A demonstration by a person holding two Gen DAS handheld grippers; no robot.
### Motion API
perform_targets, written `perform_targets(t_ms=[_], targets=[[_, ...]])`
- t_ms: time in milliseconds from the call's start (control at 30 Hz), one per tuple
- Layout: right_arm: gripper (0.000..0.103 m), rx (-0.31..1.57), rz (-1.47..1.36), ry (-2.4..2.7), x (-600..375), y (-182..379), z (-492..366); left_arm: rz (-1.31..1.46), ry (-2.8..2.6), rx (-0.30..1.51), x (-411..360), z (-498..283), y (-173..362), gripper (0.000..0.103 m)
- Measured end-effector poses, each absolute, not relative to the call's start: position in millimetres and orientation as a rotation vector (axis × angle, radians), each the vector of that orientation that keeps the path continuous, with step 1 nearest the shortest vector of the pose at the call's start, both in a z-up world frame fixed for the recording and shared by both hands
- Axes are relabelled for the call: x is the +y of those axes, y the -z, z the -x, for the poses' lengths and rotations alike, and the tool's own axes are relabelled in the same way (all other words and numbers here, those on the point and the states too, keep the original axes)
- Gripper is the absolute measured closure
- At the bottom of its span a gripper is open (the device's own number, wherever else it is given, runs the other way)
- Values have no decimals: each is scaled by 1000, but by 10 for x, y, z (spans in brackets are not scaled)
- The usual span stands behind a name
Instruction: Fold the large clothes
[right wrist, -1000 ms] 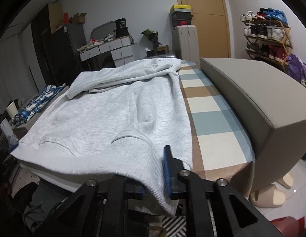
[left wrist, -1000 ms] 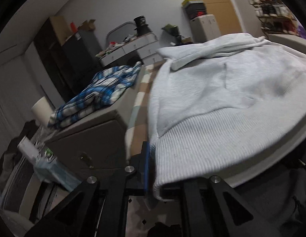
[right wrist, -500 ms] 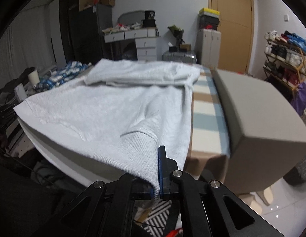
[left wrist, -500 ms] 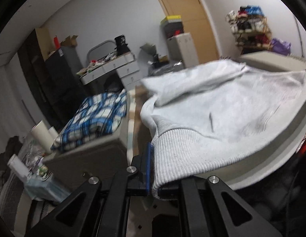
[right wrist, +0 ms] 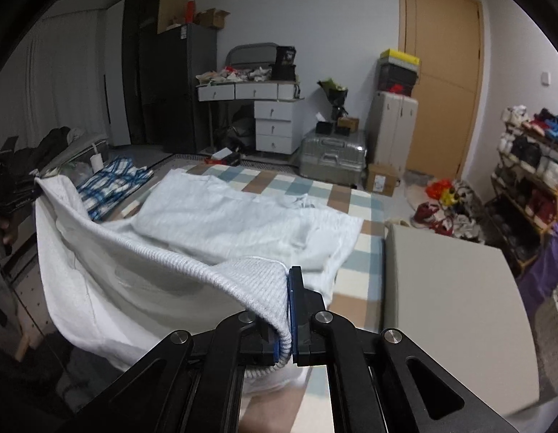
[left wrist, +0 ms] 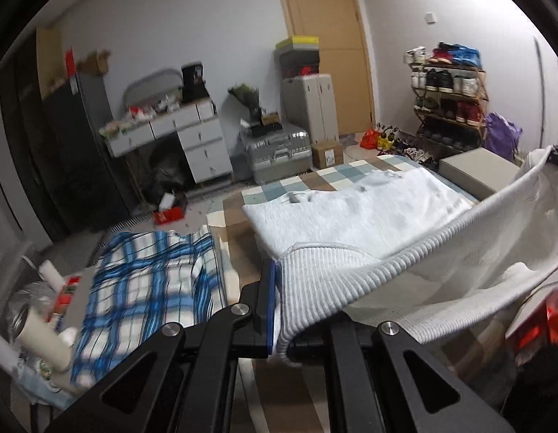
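A large pale grey sweatshirt lies on a checked bed cover. Its ribbed hem is lifted off the bed and stretched between both grippers. My left gripper is shut on one hem corner. My right gripper is shut on the other corner. In the right wrist view the left gripper shows at the far left edge, holding the raised hem. The lower body of the sweatshirt hangs in a sag between them, above the folded sleeves and hood.
A blue plaid shirt lies on a bench left of the bed. A grey padded bench stands right of the bed. Beyond are a silver suitcase, a white dresser, a shoe rack and a wooden door.
Both grippers rose and moved forward over the bed, lifting the hem off the mattress edge. The sweatshirt's lower half now hangs in the air between them.
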State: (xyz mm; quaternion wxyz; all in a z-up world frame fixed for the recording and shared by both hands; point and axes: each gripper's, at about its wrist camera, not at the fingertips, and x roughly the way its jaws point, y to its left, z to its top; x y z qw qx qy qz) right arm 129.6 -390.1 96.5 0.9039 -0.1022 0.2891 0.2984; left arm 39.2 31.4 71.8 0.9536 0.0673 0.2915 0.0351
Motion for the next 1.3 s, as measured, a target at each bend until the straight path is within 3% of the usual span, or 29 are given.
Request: perform_targets(t_ms=[167, 300, 367, 400, 433, 500, 567, 600, 633, 700, 867, 1133, 1300], targets=[[99, 722, 193, -613, -3520, -1012, -2446, -78, -79, 675, 668, -1476, -638, 102], [94, 906, 49, -606, -3332, -731, -3600, -13, -99, 767, 921, -2277, -442, 99], [75, 1052, -4, -574, -3227, -363, -4108, 49, -111, 859, 1074, -2663, -167, 91], [56, 1105, -19, -542, -3213, -192, -4232, 88, -106, 894, 1131, -2752, -45, 88], [46, 1143, -30, -517, -3182, -53, -4331, 130, -105, 920, 1172, -2823, 71, 86], [46, 1170, -52, -535, -3146, 128, -4363, 176, -91, 941, 1202, -2875, 177, 62], [45, 1119, -69, -607, -3180, 109, -4234, 146, -94, 926, 1187, -2783, 189, 49], [40, 1096, -72, -627, -3207, 66, -4191, 126, -97, 918, 1177, -2730, 164, 44], [28, 1081, -70, -635, -3251, 25, -4138, 102, -103, 912, 1160, -2664, 152, 43], [16, 1104, -44, -578, -3362, -12, -4110, 77, -94, 904, 1173, -2629, 103, 42], [14, 1269, -58, -507, -3587, 8, -4279, 21, -94, 1020, 1179, -2795, 93, 42], [14, 1218, 303, -621, -2901, -362, -3897, -46, 156, 1075, 693, -2638, -161, 42], [13, 1071, 307, -723, -2816, -694, -3679, -34, 188, 955, 600, -2530, -388, 42]])
